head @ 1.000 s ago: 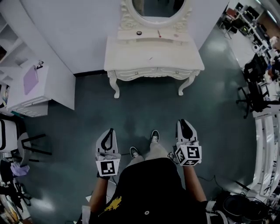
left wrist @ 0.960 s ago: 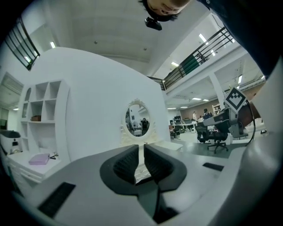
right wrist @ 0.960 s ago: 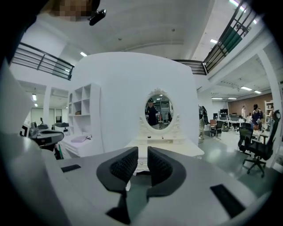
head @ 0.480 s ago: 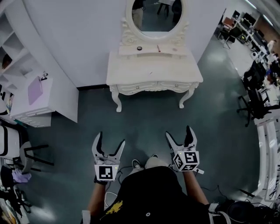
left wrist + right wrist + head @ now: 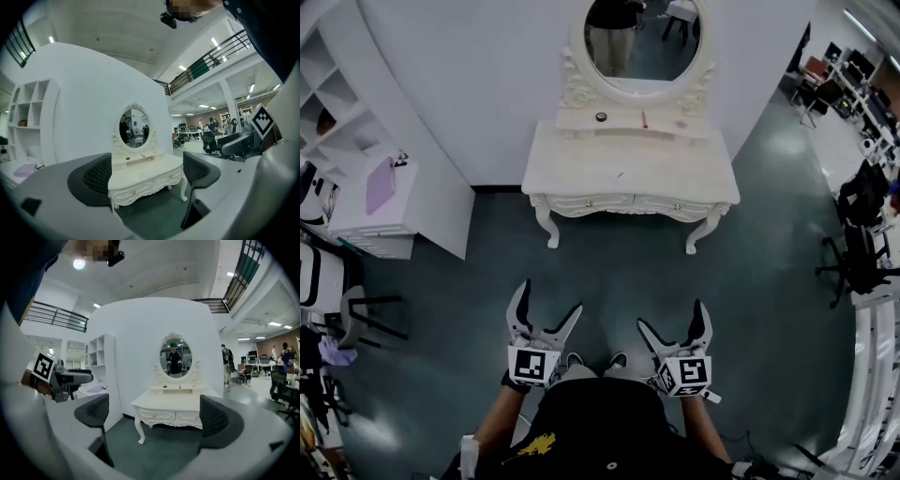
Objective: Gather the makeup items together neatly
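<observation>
A white dressing table (image 5: pixel 630 173) with an oval mirror (image 5: pixel 642 39) stands against the wall, across open floor from me. On its raised shelf lie a small dark round item (image 5: pixel 600 117), a thin red stick (image 5: pixel 644 119) and a pinkish item (image 5: pixel 681 123). A small thin item (image 5: pixel 620 174) lies on the tabletop. My left gripper (image 5: pixel 549 300) and right gripper (image 5: pixel 671 317) are held low over the floor, well short of the table. Both have just been opening and stand open, with nothing between the fingers. Each gripper view frames the table between that gripper's dark pads (image 5: pixel 91 178) (image 5: pixel 218 420).
A white shelf unit (image 5: pixel 380 202) with a purple item (image 5: pixel 381 185) on it stands at the left. Below it is a black chair (image 5: pixel 356 314). Office chairs (image 5: pixel 853 262) crowd the right edge. Dark teal floor (image 5: pixel 619 272) lies between me and the table.
Both grippers went from shut to wide open. They now sit lower in the head view, and the table and more of the mirror show further down the picture.
</observation>
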